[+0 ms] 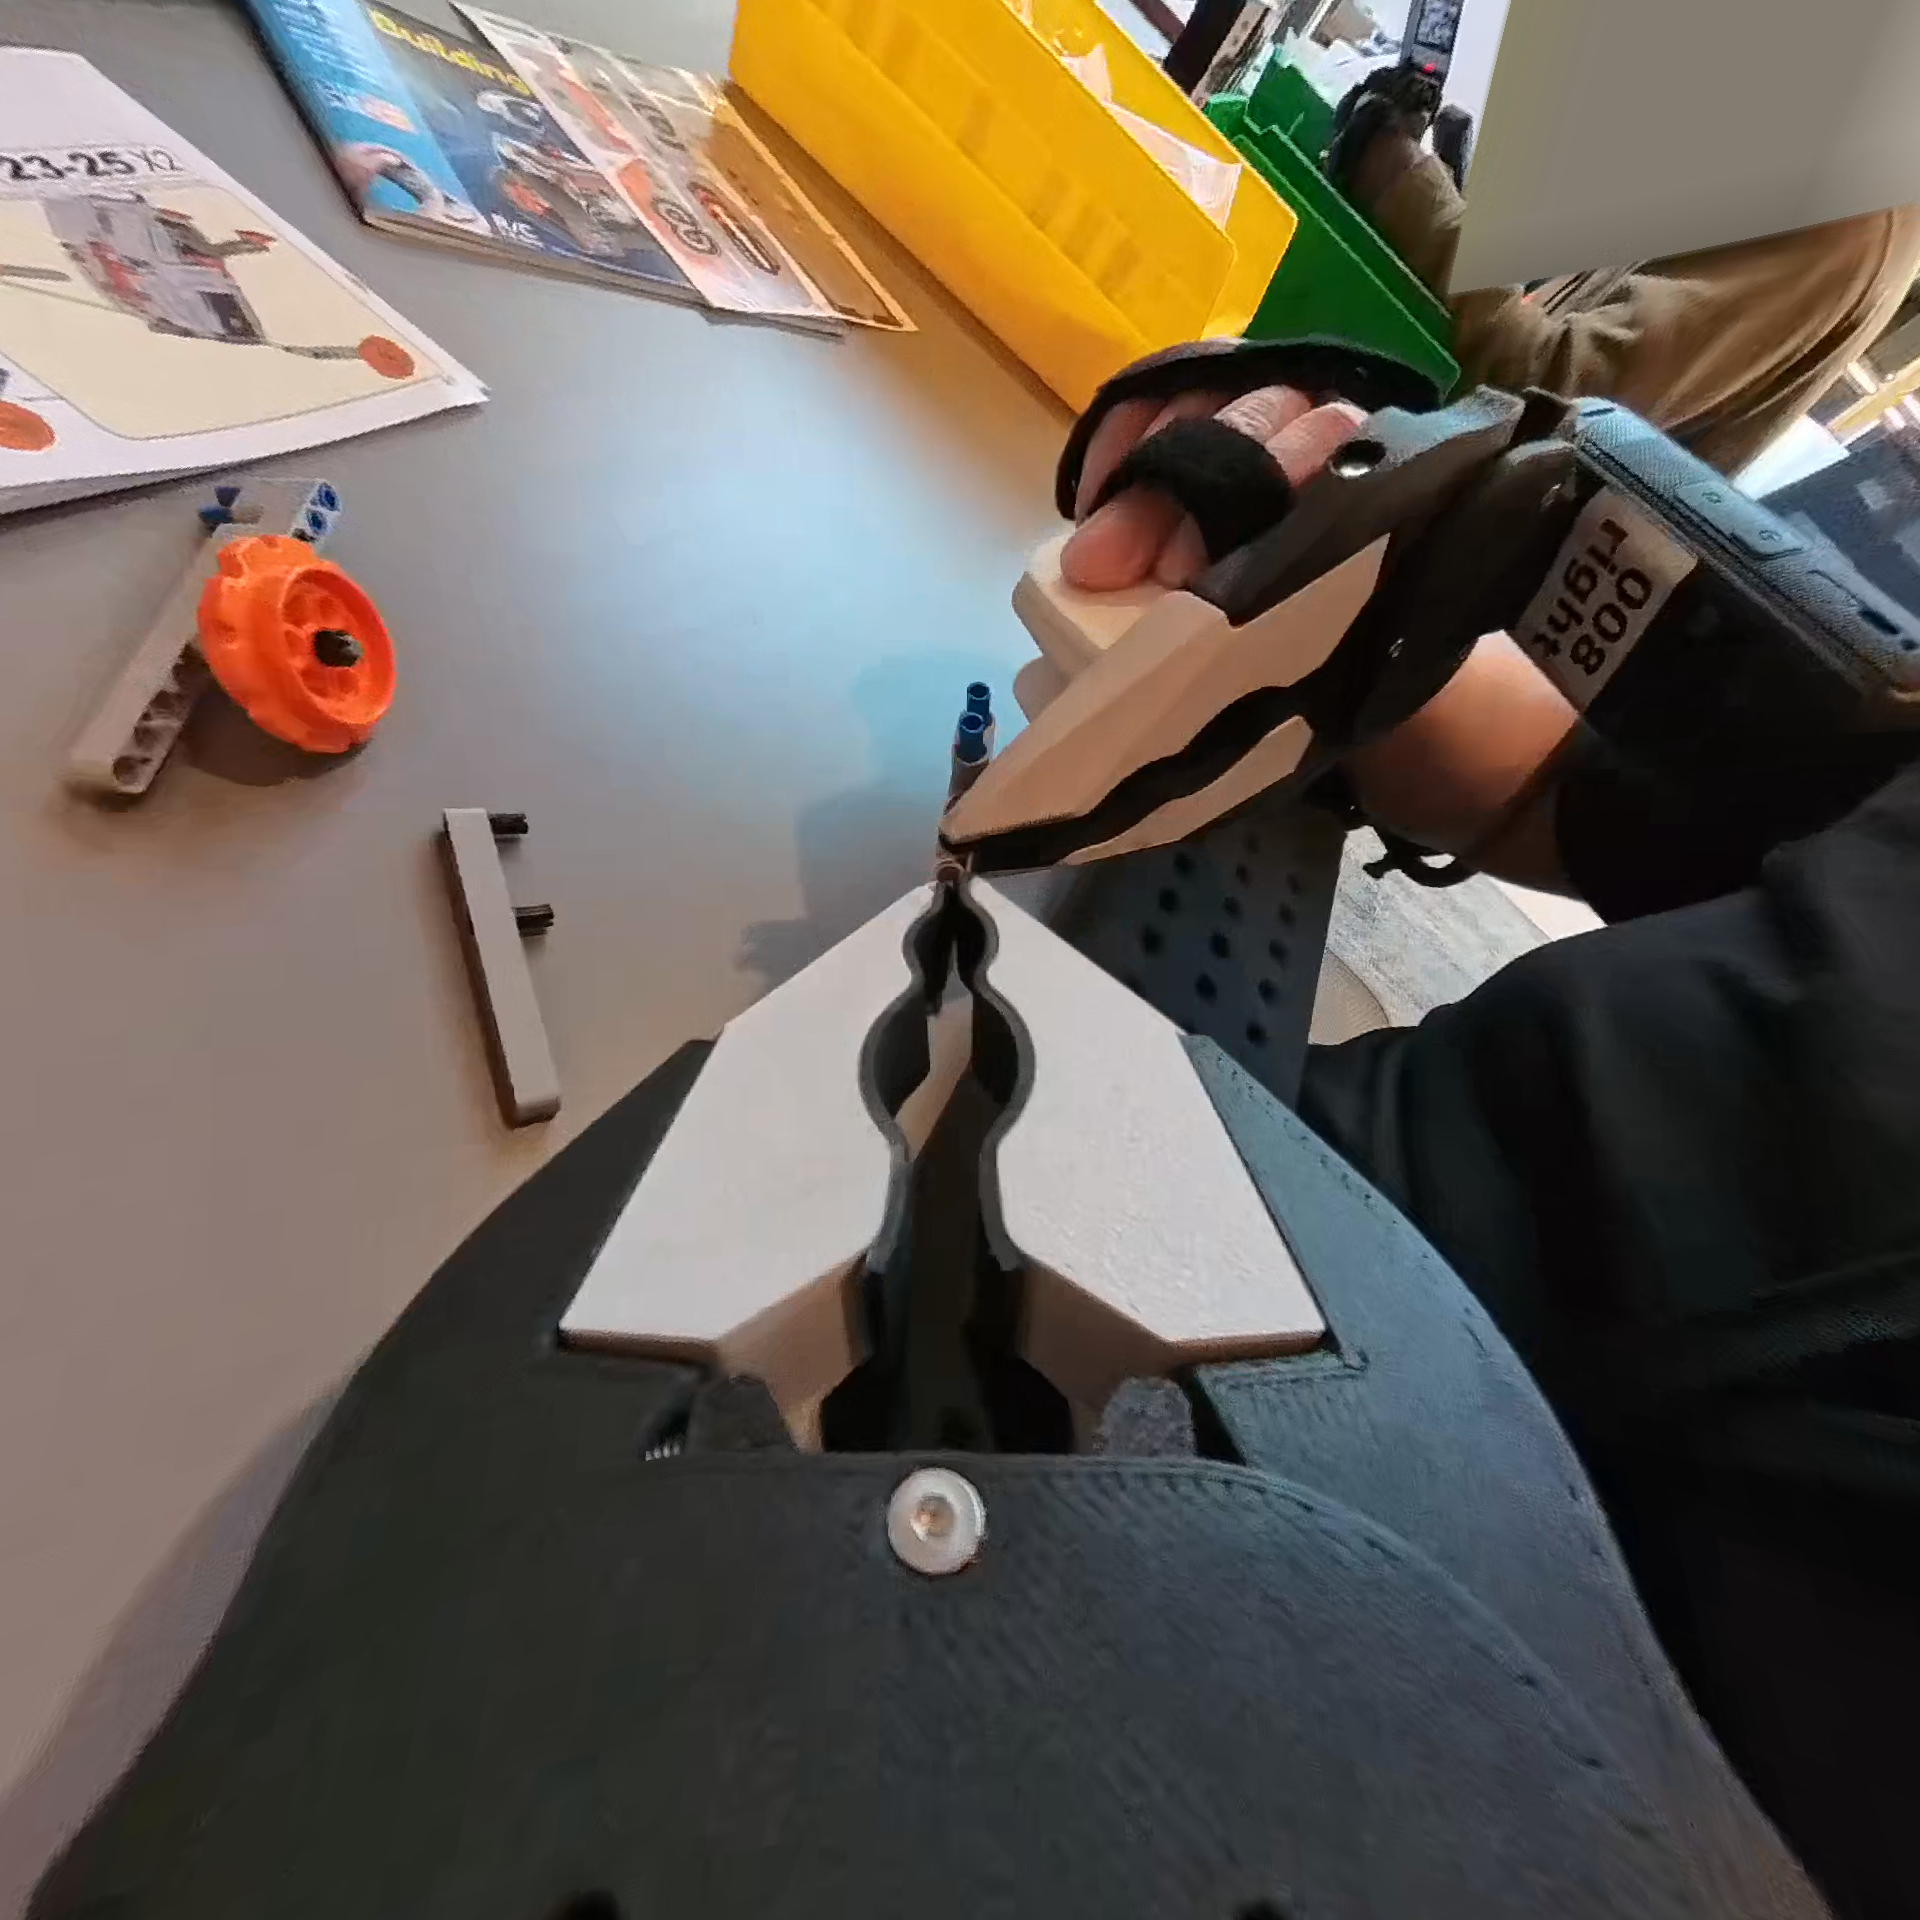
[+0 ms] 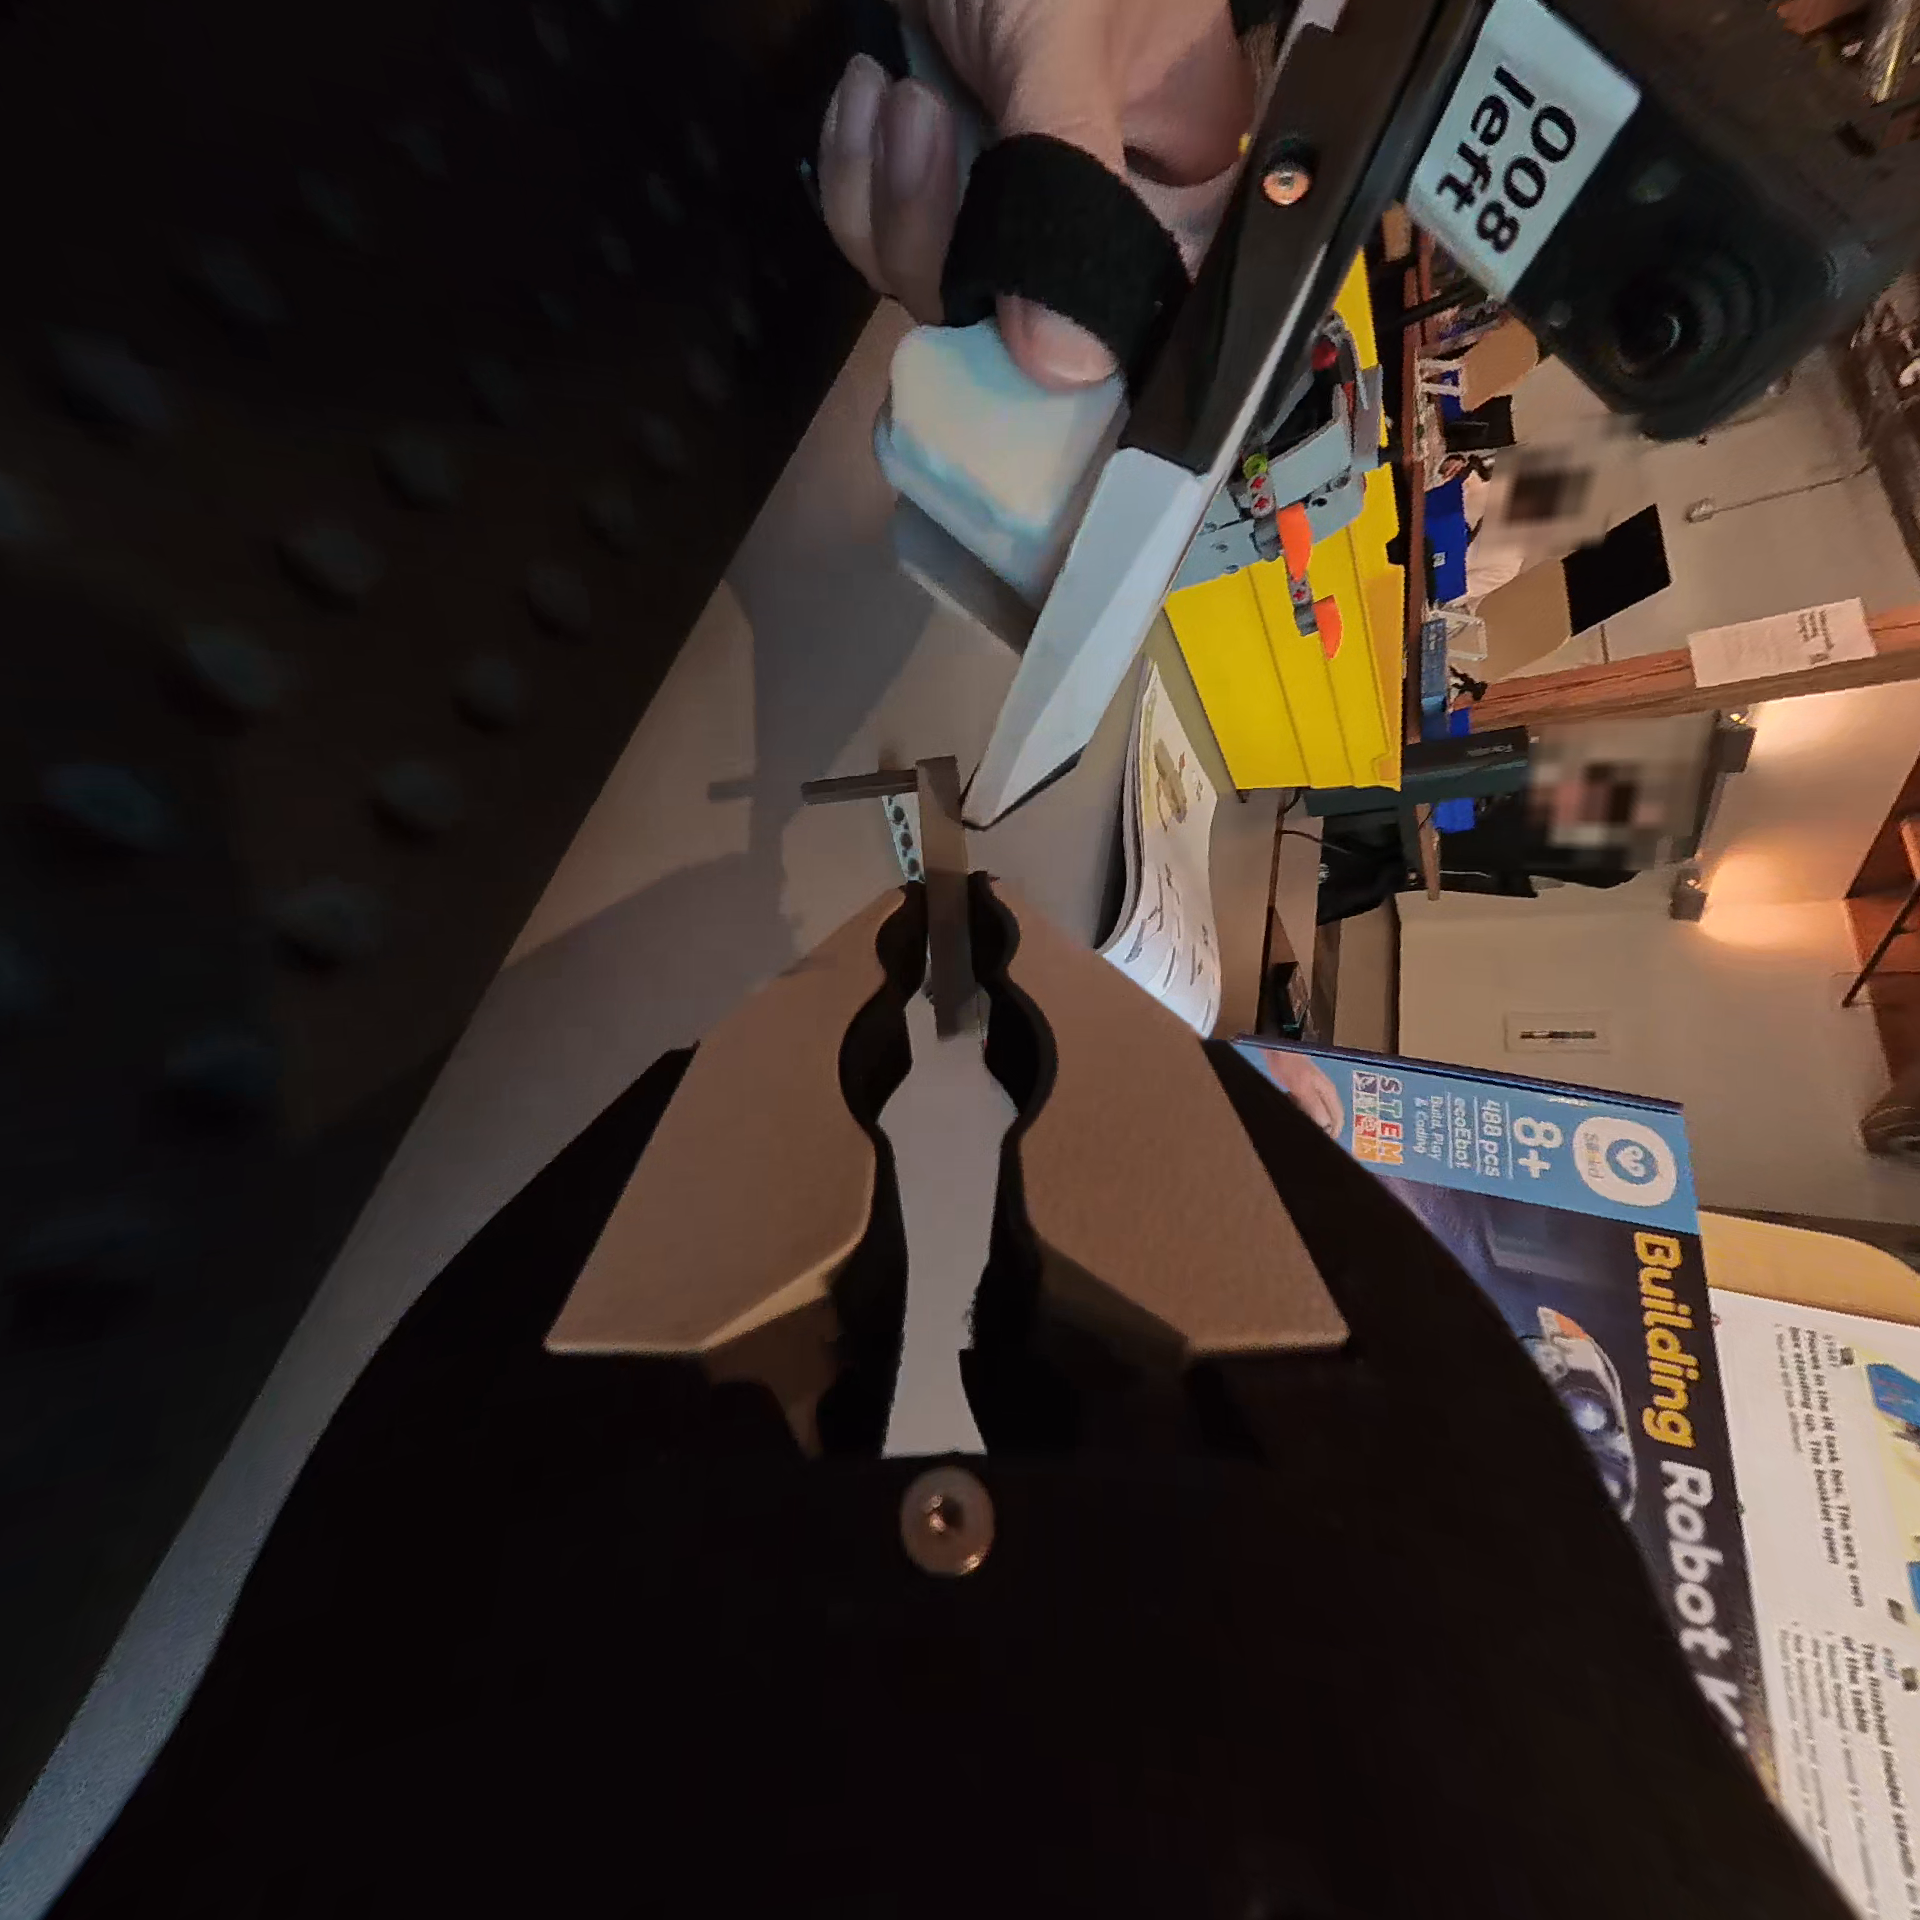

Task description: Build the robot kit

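My right claw (image 2: 948, 914) was clamped on a short grey beam (image 2: 951, 935), its long axis running straight out along my fingers. My left claw (image 1: 948, 883), pinched nearly together, gripped a thin dark pin (image 2: 857, 792) lying crosswise at the beam's far end. Both tips met above the bench (image 1: 675, 623), near its edge.

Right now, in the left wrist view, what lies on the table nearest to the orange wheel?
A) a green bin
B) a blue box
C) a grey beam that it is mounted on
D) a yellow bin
C: the orange wheel sits on a grey beam at the left of the table, while the yellow bin stands far off at the back.
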The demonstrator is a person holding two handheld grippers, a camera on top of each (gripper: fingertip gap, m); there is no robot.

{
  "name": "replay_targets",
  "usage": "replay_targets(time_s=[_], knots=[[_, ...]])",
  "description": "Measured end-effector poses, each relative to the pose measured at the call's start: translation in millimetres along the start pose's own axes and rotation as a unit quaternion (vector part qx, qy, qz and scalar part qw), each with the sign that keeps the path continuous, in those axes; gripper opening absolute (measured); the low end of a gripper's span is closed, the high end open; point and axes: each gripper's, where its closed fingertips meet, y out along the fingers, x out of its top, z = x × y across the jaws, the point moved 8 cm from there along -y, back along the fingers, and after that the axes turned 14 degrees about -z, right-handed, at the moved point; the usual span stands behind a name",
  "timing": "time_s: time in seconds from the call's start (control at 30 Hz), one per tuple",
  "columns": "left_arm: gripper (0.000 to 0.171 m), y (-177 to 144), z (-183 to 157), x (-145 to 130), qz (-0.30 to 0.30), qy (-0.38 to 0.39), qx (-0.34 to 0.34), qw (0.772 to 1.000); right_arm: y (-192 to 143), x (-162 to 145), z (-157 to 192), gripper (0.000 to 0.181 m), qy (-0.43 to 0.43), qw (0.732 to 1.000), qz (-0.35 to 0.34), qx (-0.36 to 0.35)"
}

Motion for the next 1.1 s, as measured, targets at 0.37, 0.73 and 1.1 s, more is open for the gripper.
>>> replay_targets(time_s=[0.37,0.73,1.1], knots=[[0.013,6,-6,0,0.063,0.057,0.037,0.996,-3,3,-7,0.007,-0.029,0.999,-0.014,-0.027],[0.005,-17,-6,25,-0.173,-0.035,-0.036,0.984,-60,-4,-80,0.041,0.384,0.823,-0.252,-0.333],[0.005,-21,-19,30,-0.245,-0.047,-0.068,0.966,-3,-23,-73,0.006,0.719,0.587,-0.367,-0.059]])
